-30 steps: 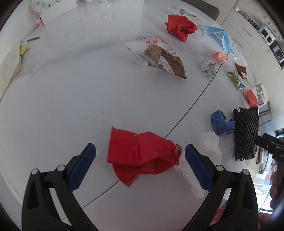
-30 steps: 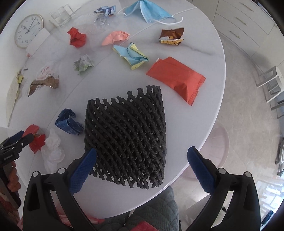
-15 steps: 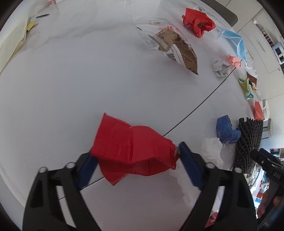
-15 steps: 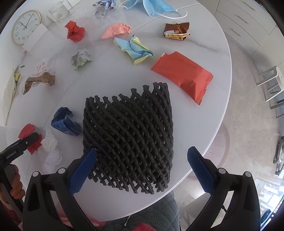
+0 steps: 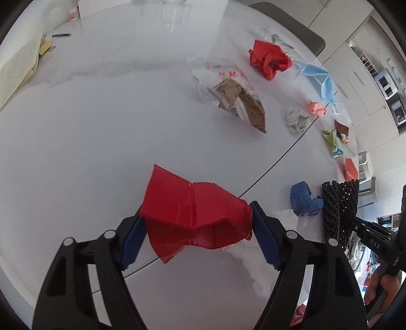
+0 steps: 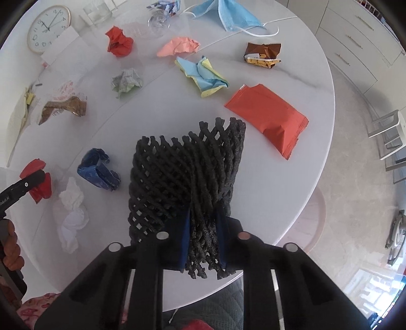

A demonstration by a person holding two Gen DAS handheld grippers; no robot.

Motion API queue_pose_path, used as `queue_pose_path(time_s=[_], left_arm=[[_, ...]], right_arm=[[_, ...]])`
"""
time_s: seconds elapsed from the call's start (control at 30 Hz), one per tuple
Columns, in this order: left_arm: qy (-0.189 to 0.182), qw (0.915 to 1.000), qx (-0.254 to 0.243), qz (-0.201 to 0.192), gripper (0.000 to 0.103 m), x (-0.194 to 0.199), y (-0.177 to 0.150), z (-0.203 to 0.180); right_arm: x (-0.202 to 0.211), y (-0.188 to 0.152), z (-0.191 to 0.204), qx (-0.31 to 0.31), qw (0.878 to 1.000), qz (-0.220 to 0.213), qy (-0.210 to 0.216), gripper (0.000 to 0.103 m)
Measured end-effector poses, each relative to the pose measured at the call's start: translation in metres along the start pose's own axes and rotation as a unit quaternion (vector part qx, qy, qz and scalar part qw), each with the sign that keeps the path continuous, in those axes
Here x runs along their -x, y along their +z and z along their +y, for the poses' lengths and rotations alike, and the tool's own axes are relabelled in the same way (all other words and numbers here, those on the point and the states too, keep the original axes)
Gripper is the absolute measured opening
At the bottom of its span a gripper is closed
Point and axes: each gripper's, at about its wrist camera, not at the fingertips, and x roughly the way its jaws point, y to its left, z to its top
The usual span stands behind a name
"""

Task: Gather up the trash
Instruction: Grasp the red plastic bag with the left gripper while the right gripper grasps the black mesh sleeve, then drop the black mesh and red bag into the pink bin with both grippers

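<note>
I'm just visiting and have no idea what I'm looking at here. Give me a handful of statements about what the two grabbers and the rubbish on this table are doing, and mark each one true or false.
1. The right gripper is pinching the black foam net. True.
2. The left gripper has its fingers either side of a blue face mask. False: a red wrapper sits between its fingers; the blue face mask lies at the table's far side.
3. A wall clock lies on the table. True.
4. The orange packet is inside the net. False: it lies on the table beside the net.
5. The table has already been cleared of trash. False: many crumpled pieces remain.
</note>
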Motion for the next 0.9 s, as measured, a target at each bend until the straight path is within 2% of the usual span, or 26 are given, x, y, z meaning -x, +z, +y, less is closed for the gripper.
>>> queue_pose_path(time_s=[0.23, 0.33, 0.47, 0.6, 0.7, 0.8, 0.9], left_arm=[[-0.013, 0.9994, -0.024, -0.023, 0.073, 0.035, -0.007, -0.001], [-0.020, 0.9982, -0.046, -0.033, 0.073, 0.047, -0.006, -0.023], [-0.051, 0.9951, -0.078, -0.033, 0.073, 0.064, -0.009, -0.063], [-0.090, 0.9851, -0.143, -0.031, 0.074, 0.077, -0.023, -0.134], [-0.118, 0.9712, -0.204, -0.032, 0.074, 0.069, -0.039, -0.205], [-0.142, 0.9603, -0.239, -0.022, 0.074, 0.052, -0.058, -0.268], [-0.154, 0.9564, -0.248, -0.005, 0.074, 0.036, -0.076, -0.313]], right_arm=[[0.035, -0.004, -0.014, -0.005, 0.999, -0.026, 0.026, 0.015], [0.058, -0.008, -0.038, -0.013, 0.998, -0.050, 0.033, 0.015], [0.089, -0.020, -0.077, -0.031, 0.996, -0.084, 0.018, 0.015], [0.115, -0.036, -0.139, -0.070, 0.992, -0.102, -0.011, 0.015], [0.118, -0.045, -0.184, -0.081, 0.991, -0.096, -0.038, 0.015], [0.103, -0.053, -0.224, -0.073, 0.993, -0.073, -0.049, 0.016], [0.062, -0.062, -0.257, -0.070, 0.997, -0.032, -0.031, 0.017]])
